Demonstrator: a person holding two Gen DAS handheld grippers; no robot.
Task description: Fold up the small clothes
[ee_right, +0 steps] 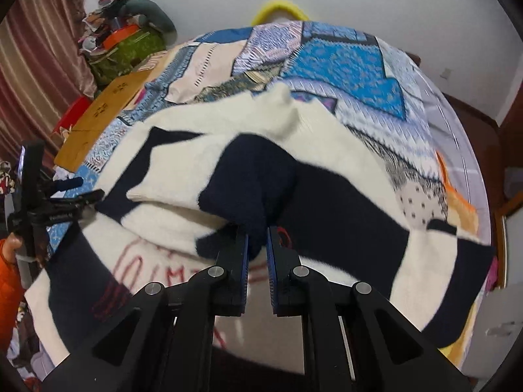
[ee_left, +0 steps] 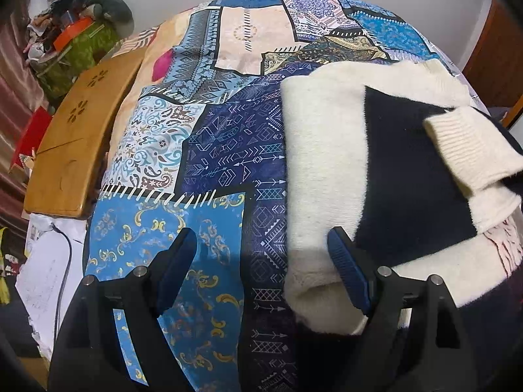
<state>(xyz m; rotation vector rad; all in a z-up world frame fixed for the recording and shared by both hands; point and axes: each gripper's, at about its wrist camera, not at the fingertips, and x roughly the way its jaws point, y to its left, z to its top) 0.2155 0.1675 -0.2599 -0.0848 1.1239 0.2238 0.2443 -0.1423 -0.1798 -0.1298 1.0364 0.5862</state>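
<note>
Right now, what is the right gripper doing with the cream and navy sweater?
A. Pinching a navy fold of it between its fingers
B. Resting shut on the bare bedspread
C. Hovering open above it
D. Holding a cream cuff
A. In the right wrist view the right gripper has its fingers closed on a navy fold of the sweater, while the left gripper stands open at the garment's edge.

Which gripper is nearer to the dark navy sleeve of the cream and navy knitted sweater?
Right. The right gripper is shut on the dark navy sleeve. The left gripper is open at the sweater's cream edge.
</note>
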